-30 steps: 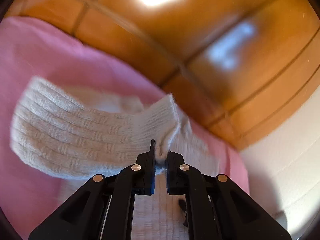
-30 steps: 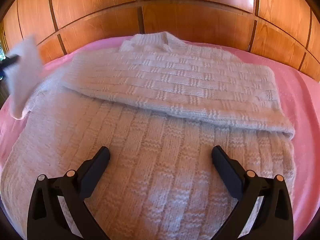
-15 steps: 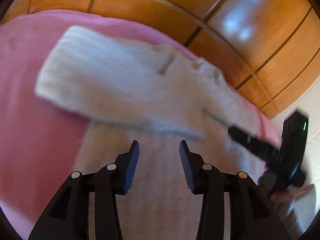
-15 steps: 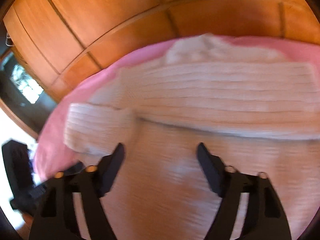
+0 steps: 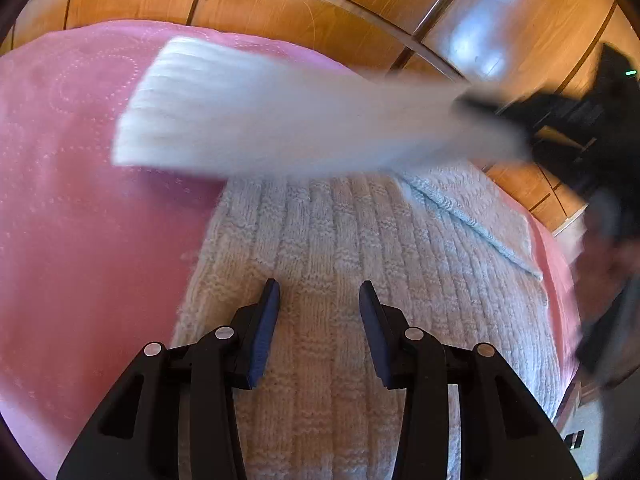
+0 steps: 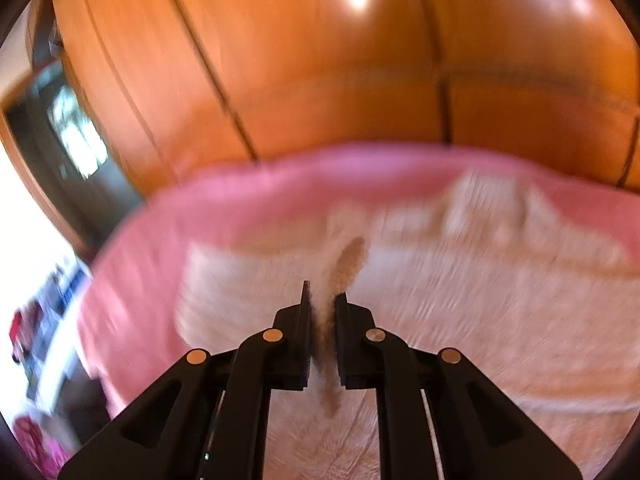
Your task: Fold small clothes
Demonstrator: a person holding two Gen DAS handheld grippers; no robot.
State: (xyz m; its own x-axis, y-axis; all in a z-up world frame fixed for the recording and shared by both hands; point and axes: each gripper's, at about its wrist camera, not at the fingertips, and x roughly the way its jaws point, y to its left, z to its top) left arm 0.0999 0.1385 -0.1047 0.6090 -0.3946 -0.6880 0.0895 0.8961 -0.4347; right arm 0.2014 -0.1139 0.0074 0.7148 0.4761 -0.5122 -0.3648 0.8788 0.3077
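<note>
A white knitted sweater lies on a pink bedspread. My left gripper is open and empty, low over the sweater's body. In the left wrist view my right gripper is shut on the sweater's left sleeve and holds it stretched and lifted above the body; it is blurred. In the right wrist view my right gripper is shut on a fold of the sleeve. The sweater is blurred there.
An orange wooden panelled wall stands behind the bed and also shows in the right wrist view. A dark doorway is at the left. The bed's right edge runs close to the sweater.
My left gripper let go of the sleeve and opened, then dropped over the sweater's body. My right gripper swung left, shut on the sleeve and lifted it.
</note>
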